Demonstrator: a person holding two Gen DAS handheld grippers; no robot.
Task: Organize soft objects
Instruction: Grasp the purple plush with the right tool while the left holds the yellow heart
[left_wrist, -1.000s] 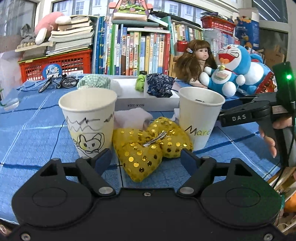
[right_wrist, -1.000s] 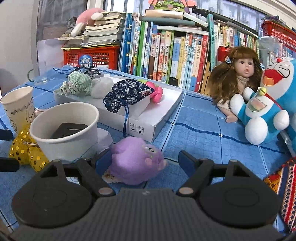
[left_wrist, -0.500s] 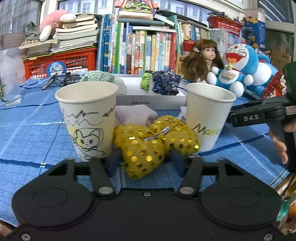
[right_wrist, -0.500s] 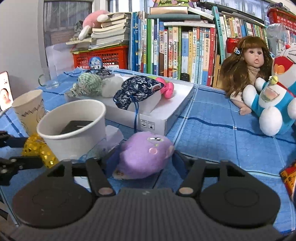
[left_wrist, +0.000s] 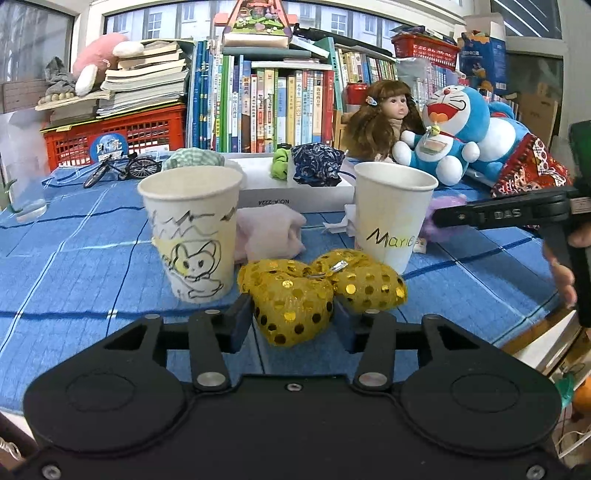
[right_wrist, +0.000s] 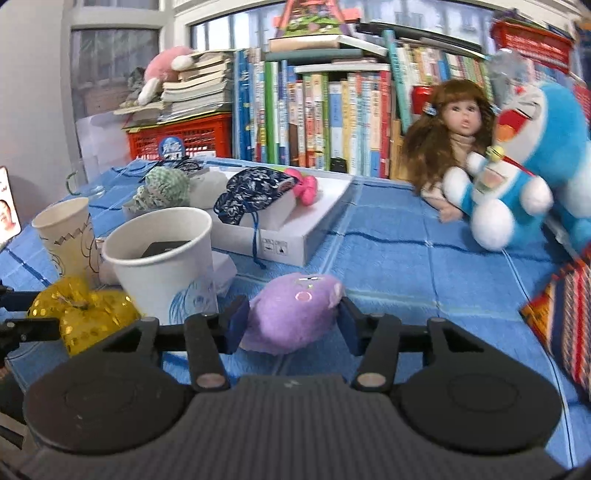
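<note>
While gold heart fills left gripper; purple plush fills right gripper.

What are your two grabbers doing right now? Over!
Left gripper shut on gold sequin heart. Right gripper shut on purple plush. Two paper cups stand close behind the heart. White box beyond, partly filled.
</note>
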